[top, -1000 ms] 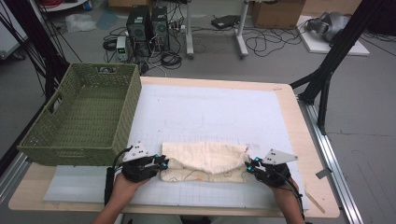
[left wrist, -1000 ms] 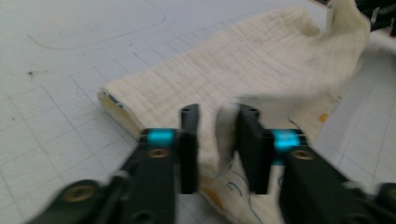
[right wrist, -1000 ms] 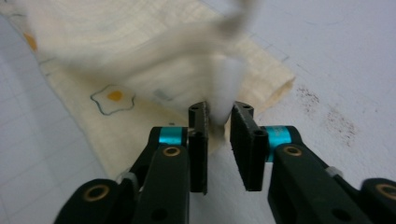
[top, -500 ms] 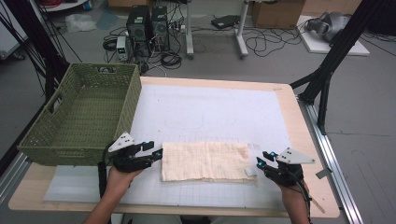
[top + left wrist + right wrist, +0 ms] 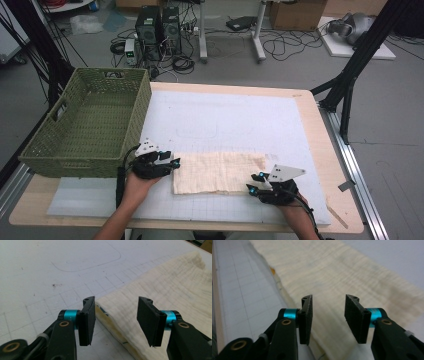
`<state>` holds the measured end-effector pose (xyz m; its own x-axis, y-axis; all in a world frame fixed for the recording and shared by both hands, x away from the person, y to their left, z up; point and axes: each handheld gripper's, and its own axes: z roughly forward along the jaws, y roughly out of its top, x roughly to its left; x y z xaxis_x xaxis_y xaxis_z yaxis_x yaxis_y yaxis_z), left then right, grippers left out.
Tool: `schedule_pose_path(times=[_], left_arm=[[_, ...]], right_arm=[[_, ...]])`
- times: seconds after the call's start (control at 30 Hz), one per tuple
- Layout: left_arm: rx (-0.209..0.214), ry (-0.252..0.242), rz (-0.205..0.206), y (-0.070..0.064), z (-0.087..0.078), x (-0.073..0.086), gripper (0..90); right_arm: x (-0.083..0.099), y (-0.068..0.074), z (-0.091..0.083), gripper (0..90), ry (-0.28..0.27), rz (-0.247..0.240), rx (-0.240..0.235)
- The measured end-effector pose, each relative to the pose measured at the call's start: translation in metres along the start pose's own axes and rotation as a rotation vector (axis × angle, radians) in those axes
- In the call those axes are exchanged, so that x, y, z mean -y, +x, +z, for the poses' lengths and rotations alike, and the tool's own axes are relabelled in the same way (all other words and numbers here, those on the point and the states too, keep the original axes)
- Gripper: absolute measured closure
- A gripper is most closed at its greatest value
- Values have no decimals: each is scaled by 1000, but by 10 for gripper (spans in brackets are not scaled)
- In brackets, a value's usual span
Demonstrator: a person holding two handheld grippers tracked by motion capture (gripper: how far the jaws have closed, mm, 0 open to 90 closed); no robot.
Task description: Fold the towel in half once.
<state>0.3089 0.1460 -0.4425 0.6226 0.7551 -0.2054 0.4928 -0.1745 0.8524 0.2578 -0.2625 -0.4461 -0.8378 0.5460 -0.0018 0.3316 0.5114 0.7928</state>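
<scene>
A: Where does the folded cream waffle-weave cloth (image 5: 218,171) lie?
B: Flat on the white gridded mat (image 5: 225,120) of the worktop, between both tongs.
A: Their state?
B: Left tongs (image 5: 115,315) apart at its left edge; right tongs (image 5: 328,315) apart at its right end.

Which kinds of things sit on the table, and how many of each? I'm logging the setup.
Cream folded cloth: 1
Green woven basket: 1
White grid mat: 1
Hand-held grippers: 2, left and right, both open
Total: 5
</scene>
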Motion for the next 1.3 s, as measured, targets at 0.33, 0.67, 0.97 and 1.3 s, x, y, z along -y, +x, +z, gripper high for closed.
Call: schedule_pose_path(times=[0.33, 0.67, 0.97, 1.3], left_arm=[[2, -13, 0, 2, -4, 1, 524], [2, -18, -11, 5, -4, 1, 521], [34, 28, 3, 1, 5, -1, 570], [-28, 105, 66, -3, 22, -2, 742]], right_arm=[[0, 0, 4, 881, 28, 20, -34], [-2, 7, -7, 878, 23, 4, -104], [-3, -10, -17, 671, -1, 101, 93], [-6, -50, -15, 444, -53, 239, 304]])
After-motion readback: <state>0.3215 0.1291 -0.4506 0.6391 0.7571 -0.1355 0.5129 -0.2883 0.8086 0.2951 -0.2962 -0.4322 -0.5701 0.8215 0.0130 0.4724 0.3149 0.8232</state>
